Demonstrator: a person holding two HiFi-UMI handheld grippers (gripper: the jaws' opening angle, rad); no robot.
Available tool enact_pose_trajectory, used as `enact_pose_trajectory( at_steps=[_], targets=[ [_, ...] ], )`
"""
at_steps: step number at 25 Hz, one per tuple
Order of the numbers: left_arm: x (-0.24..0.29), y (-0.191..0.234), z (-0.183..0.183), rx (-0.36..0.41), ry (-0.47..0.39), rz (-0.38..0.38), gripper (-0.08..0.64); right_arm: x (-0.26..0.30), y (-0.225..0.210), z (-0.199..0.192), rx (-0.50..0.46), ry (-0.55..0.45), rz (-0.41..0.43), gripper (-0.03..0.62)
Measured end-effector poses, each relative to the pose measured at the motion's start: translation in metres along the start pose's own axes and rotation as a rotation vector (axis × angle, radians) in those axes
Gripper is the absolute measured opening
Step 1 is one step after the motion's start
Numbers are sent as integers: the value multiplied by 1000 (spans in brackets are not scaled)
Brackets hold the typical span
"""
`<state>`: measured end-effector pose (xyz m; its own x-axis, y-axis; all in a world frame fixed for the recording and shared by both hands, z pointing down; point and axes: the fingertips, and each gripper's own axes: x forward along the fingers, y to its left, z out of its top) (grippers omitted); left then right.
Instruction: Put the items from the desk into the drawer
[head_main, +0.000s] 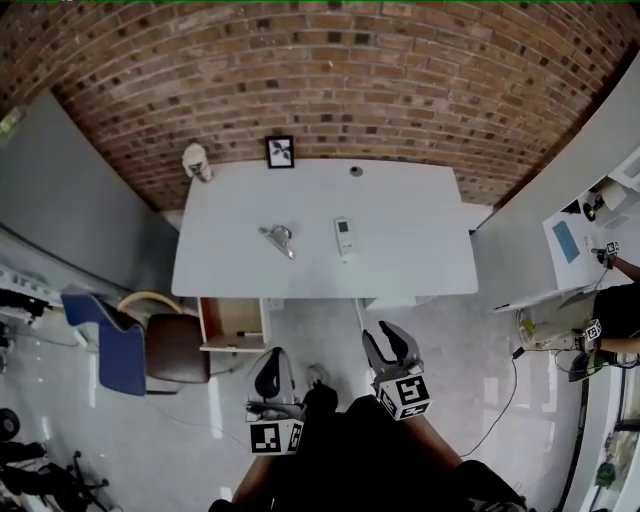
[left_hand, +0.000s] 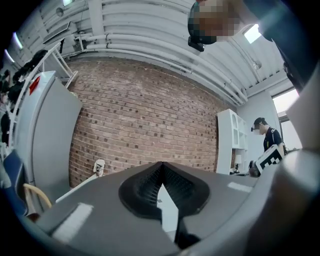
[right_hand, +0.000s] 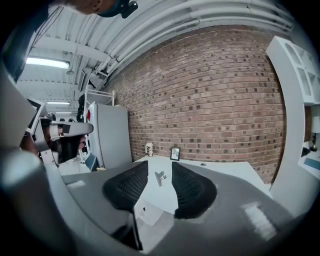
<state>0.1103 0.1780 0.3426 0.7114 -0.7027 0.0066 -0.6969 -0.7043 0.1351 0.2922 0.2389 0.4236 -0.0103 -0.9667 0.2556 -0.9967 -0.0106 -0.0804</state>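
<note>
Well short of the white table (head_main: 420, 230), the left gripper (head_main: 272, 358) has its fingers together; the right gripper (head_main: 388, 340) has its fingers apart and empty. A metal clip (head_main: 278, 238) and a remote control (head_main: 344, 236) lie on top, with the open drawer (head_main: 230, 318) below. Risk: the closed left fingers could shove the clip away.

Brick wall (head_main: 400, 60), blue chair (head_main: 108, 335) — brown seat (head_main: 178, 348) beside it, grey partition (head_main: 70, 190)

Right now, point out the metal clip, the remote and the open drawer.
metal clip (head_main: 279, 240): head view, middle of its body.
remote (head_main: 343, 236): head view, centre of its white face.
open drawer (head_main: 204, 322): head view, its left wall.
</note>
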Motion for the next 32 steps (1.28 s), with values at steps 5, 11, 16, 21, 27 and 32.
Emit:
enact_pose_trajectory(
  at_steps=[5, 11, 16, 21, 27, 32],
  targets=[
    [19, 22, 11, 19, -43, -24, 19, 33, -1, 10, -7, 2, -36, 153],
    [40, 34, 5, -11, -11, -38, 18, 68, -15, 12, -15, 23, -63, 153],
    [68, 44, 7, -11, -6, -37, 19, 101, -31, 17, -16, 40, -64, 153],
    [101, 54, 8, -3, -10, -13, 19, 142, -53, 9, -5, 95, -38, 163],
    [148, 60, 9, 0, 1, 28, 18, 193, -81, 3, 12, 149, -11, 167],
    [190, 66, 5, -15, 23, 45, 19, 235, -106, -9, 13, 194, -3, 167]
  ],
)
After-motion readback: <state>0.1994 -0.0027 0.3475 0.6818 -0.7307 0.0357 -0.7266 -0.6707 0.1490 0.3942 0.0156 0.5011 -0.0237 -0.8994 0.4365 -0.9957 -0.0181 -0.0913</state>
